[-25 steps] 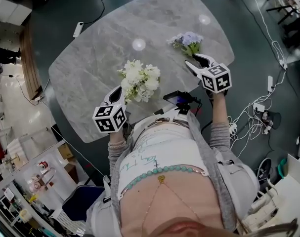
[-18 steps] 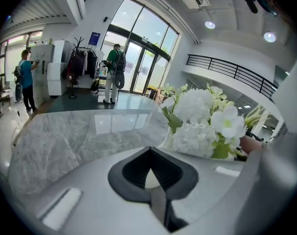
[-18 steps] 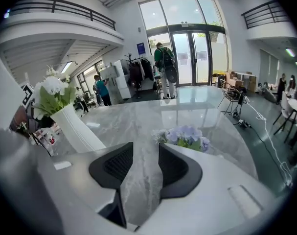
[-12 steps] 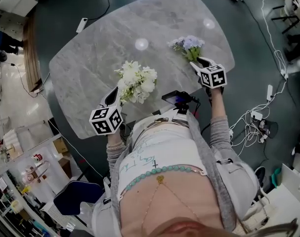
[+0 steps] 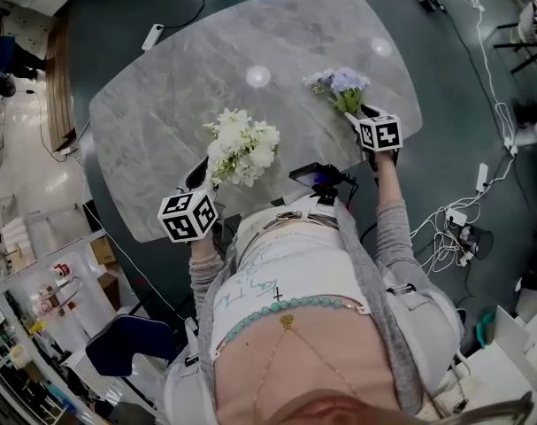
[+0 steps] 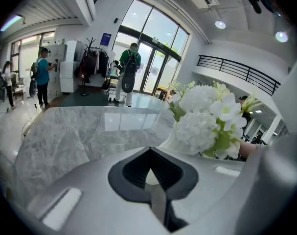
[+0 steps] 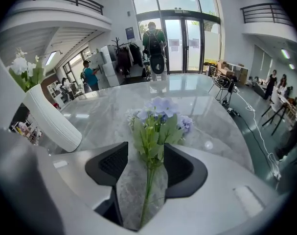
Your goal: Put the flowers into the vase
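I'm holding my right gripper (image 7: 147, 168) low over the lilac flower sprig (image 5: 341, 85), which is lying on the marble bench (image 5: 162, 104) near its right edge. The jaws have just been opening and are standing apart around the green stem, pads not pressing it. My left gripper (image 6: 149, 173) is resting with its jaws together and empty, just beside the white vase (image 7: 53, 119), which is carrying white flowers (image 5: 241, 144).
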### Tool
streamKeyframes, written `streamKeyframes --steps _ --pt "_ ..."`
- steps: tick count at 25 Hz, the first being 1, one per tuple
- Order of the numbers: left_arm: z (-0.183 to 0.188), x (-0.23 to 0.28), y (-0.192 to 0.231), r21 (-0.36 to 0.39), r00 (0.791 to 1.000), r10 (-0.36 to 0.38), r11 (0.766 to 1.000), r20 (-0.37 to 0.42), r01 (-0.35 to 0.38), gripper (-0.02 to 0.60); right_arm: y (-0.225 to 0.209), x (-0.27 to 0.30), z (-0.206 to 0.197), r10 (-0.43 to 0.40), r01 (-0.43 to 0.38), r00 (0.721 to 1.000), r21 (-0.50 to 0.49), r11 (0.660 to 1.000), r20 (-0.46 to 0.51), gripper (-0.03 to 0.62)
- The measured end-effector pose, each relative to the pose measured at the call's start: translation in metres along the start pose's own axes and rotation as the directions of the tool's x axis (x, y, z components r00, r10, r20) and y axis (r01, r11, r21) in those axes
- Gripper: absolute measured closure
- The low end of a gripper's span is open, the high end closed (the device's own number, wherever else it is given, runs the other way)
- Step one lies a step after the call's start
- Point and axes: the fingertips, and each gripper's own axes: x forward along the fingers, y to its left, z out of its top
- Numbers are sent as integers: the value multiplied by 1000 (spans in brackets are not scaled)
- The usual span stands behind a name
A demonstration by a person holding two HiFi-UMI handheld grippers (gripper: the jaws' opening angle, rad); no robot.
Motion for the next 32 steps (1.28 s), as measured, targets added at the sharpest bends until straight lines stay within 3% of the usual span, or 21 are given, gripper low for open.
streamKeyframes --steps 9,16,20,32 --pt "-8 -1 -2 -36 999 35 999 -6 -35 580 -20 24 6 -39 40 998 11 999 -58 240" --pt "-14 -6 -1 -67 998 65 996 -11 -65 580 -20 48 8 -21 16 990 -38 999 -138 229" --pt "-19 -10 1 -86 997 82 993 -11 -83 580 -21 58 3 -36 27 982 -54 998 -184 238" --pt "-29 -16 6 -107 995 97 990 -13 -97 581 -19 75 -8 -52 34 973 -82 996 -226 358"
